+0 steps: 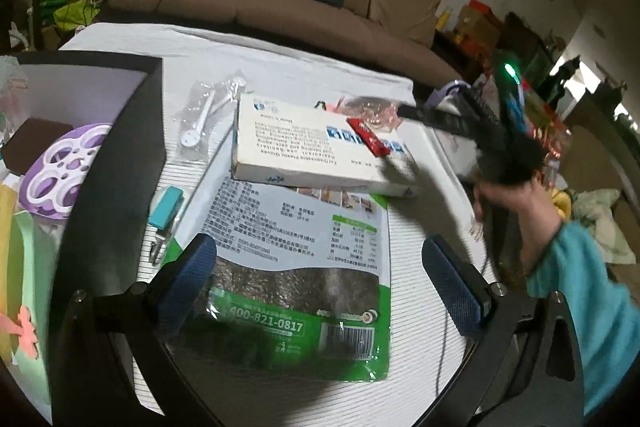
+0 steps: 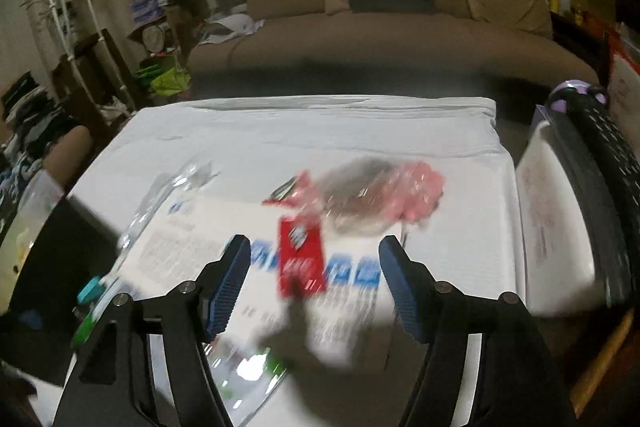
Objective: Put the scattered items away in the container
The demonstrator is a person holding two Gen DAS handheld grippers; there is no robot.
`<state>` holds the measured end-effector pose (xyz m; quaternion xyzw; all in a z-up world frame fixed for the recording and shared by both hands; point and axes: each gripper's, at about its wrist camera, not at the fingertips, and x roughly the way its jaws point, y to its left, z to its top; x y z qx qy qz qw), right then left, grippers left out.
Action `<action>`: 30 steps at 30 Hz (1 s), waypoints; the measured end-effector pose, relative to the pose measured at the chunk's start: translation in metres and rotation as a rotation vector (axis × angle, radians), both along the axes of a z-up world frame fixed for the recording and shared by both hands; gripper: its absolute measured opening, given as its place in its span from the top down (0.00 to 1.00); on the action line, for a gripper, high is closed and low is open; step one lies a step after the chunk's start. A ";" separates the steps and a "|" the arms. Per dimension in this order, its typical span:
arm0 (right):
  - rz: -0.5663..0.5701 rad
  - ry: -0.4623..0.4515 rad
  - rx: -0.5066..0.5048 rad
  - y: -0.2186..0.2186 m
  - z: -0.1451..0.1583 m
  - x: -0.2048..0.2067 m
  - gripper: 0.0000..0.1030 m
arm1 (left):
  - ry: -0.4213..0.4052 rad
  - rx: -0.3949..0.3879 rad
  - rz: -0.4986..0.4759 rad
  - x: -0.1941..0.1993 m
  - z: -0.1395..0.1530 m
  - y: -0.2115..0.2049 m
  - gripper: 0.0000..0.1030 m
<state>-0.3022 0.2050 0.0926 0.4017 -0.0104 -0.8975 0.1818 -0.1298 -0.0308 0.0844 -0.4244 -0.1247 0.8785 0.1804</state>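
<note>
Both claws spread, nothing held: left gripper (image 1: 324, 287) over green packet (image 1: 304, 279), right gripper (image 2: 316, 285) over red sachet (image 2: 301, 259) lying on white box (image 1: 316, 155). Container (image 1: 120, 131) at table's left edge. Risk: pads closing nudge slim sachet off box, likely missing it

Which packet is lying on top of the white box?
The small red packet. It lies across the white box, while the big green packet lies flat on the table, partly under that box, and the clear packet lies beside it.
</note>
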 end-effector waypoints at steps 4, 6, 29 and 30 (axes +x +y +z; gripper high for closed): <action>-0.135 -0.111 -0.132 0.017 -0.018 -0.042 0.31 | -0.006 -0.028 -0.020 -0.003 -0.004 0.010 0.00; -0.210 -0.174 -0.227 0.030 -0.031 -0.058 0.31 | -0.005 -0.043 -0.030 -0.003 -0.006 0.015 0.00; 0.083 0.006 -0.228 0.026 0.042 0.059 0.81 | -0.052 0.027 -0.023 -0.009 -0.003 -0.005 0.00; 0.116 0.021 -0.184 0.019 0.045 0.078 0.81 | -0.062 0.045 -0.027 -0.008 -0.003 -0.006 0.00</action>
